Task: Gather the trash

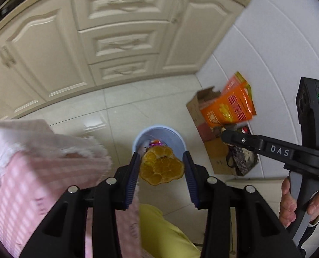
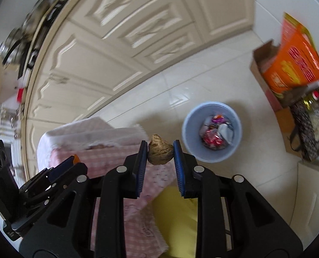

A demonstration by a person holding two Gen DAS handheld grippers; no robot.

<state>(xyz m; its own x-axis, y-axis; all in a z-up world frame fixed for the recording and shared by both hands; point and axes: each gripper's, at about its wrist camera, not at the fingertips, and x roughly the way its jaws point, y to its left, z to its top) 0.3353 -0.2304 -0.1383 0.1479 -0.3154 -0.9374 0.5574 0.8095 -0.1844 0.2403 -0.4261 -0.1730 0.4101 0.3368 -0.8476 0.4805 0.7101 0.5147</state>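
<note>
The left gripper [image 1: 162, 167] holds a piece of orange peel [image 1: 161, 165] between its pads, jaws at a medium width. In the left wrist view the peel sits in the lower centre of the frame, overlapping the near rim of the blue bin [image 1: 159, 138].

The right gripper [image 2: 160, 153] holds a brown lump [image 2: 160, 153], jaws narrow and pressed on both sides. In the right wrist view the bin [image 2: 212, 131] lies right of centre, apart from the lump.

Procedure, as judged from the task:
1. Centre each item over the bin opening before release; the peel appears nearly aligned, the lump does not.
2. Lower toward the rim to limit bounce.
3. Open one gripper at a time, keeping the two clear of each other.

Limits of view: the peel covers much of the bin opening in the left view. What the lump is cannot be determined. The pink checked cloth [image 1: 37, 172] is cut off at the frame edge. The cabinets [image 2: 120, 49] are blurred.
</note>
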